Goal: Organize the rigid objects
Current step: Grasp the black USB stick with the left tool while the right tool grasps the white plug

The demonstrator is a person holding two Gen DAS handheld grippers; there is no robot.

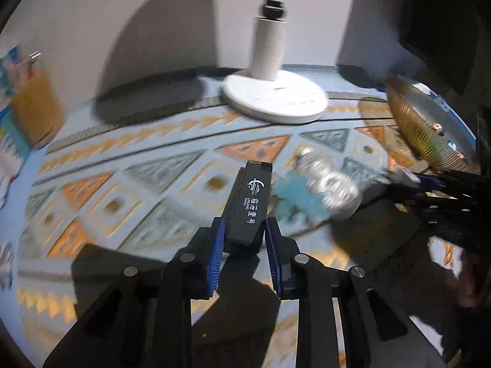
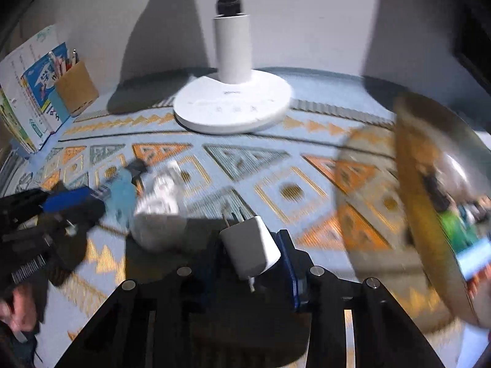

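Observation:
My left gripper (image 1: 244,233) is shut on a long black box with white lettering (image 1: 250,202), held above the patterned cloth. My right gripper (image 2: 251,242) is shut on a white plug charger (image 2: 250,247) with two prongs pointing forward. A clear plastic bottle with a blue label (image 1: 319,184) lies on the cloth between the two grippers; it also shows in the right wrist view (image 2: 159,196). The right gripper appears at the right edge of the left wrist view (image 1: 408,181). The left gripper appears at the left of the right wrist view (image 2: 92,196).
A white lamp base (image 1: 273,95) stands at the back by the wall, also in the right wrist view (image 2: 233,104). A gold ribbed glass bowl (image 2: 429,202) holding small items sits at the right. A brown pen holder (image 2: 76,89) and books (image 2: 30,86) stand at the left.

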